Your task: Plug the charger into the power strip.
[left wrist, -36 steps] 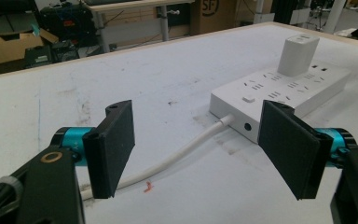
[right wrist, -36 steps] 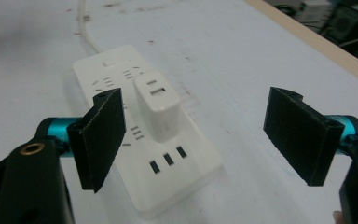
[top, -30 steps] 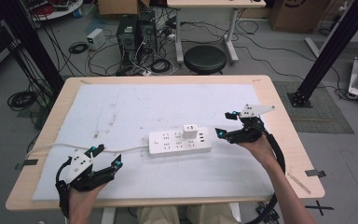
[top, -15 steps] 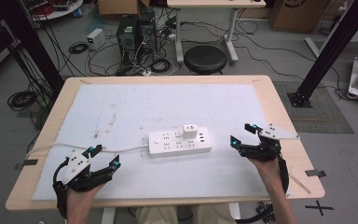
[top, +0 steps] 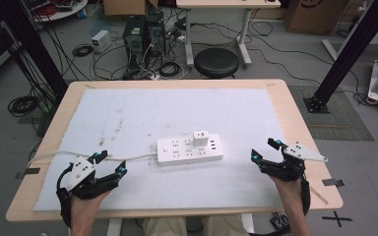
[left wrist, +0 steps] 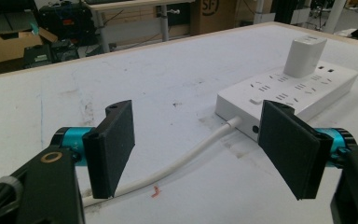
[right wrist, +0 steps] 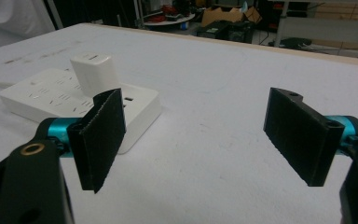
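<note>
We see a white power strip (top: 190, 149) at mid-table with a white adapter (top: 200, 137) plugged into it. Both the left gripper (top: 110, 164) and right gripper (top: 264, 150) hold their jaws wide apart, empty. The left gripper view reveals the strip's cord (left wrist: 186, 158) passing between its jaws.

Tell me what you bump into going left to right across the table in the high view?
Left gripper → white cable → power strip → white charger plugged into it → right gripper.
</note>
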### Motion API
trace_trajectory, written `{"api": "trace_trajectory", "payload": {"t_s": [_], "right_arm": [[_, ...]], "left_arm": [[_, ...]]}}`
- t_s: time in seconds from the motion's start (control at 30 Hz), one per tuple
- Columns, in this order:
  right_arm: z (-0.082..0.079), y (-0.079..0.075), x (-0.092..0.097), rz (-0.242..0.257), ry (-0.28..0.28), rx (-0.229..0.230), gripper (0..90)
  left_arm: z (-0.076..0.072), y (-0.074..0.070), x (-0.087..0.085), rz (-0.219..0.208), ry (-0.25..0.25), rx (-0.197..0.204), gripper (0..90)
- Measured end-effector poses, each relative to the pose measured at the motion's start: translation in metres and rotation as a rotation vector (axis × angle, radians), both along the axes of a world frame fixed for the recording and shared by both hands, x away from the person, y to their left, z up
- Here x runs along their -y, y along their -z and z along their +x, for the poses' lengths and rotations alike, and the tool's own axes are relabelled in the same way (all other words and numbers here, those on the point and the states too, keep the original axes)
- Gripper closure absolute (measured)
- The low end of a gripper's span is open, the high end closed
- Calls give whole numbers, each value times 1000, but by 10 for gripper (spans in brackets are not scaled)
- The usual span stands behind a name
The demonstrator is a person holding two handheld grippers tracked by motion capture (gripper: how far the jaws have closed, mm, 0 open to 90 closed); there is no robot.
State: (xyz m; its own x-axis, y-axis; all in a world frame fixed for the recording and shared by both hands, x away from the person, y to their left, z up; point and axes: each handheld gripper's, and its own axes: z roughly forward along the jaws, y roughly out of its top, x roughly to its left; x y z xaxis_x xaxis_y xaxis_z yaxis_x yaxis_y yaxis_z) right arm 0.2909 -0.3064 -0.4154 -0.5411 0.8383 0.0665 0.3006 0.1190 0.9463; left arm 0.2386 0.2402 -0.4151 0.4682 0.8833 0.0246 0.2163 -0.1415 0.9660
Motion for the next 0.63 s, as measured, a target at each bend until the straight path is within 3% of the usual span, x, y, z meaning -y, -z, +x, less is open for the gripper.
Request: {"api": "trace_trajectory", "payload": {"t_s": [0.63], "right_arm": [[2, 4, 3, 7, 10, -15, 214]], "left_arm": [[4, 0, 2, 4, 4, -5, 273]]}}
